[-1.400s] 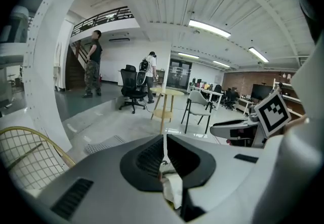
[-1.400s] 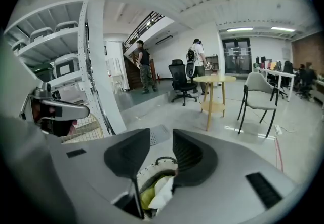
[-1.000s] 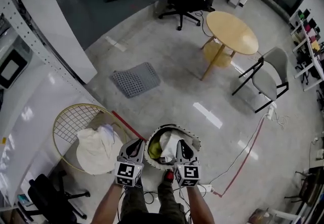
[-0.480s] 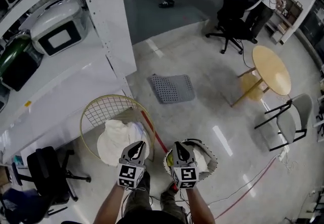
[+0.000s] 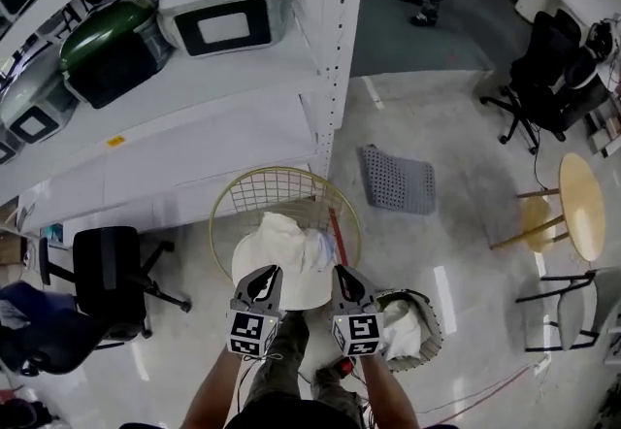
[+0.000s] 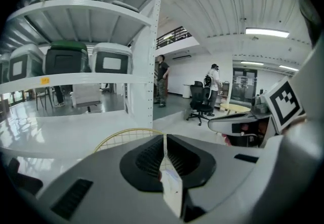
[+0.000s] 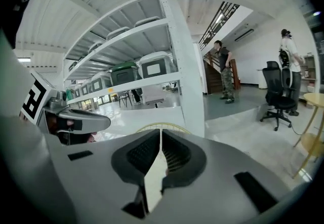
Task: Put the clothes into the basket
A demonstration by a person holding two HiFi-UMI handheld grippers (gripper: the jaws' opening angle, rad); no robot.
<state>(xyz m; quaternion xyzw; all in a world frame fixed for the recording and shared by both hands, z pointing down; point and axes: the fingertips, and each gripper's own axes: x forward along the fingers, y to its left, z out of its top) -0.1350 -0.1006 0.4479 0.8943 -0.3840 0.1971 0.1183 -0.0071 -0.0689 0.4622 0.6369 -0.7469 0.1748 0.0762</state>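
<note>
Clothes (image 5: 283, 252) heap in the wire basket (image 5: 281, 171) on the floor (image 5: 456, 223) by the shelf (image 5: 194, 131), more in the woven basket (image 5: 434, 325) beside; left tool (image 5: 265, 274) and right tool (image 5: 341, 274), both closed and empty, may just shove cloth unless parted.

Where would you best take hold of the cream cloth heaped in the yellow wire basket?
Pinch the near edge of the cream cloth, coming from above on the person's side: it mounds high in the yellow wire basket, and that edge looks loose.
</note>
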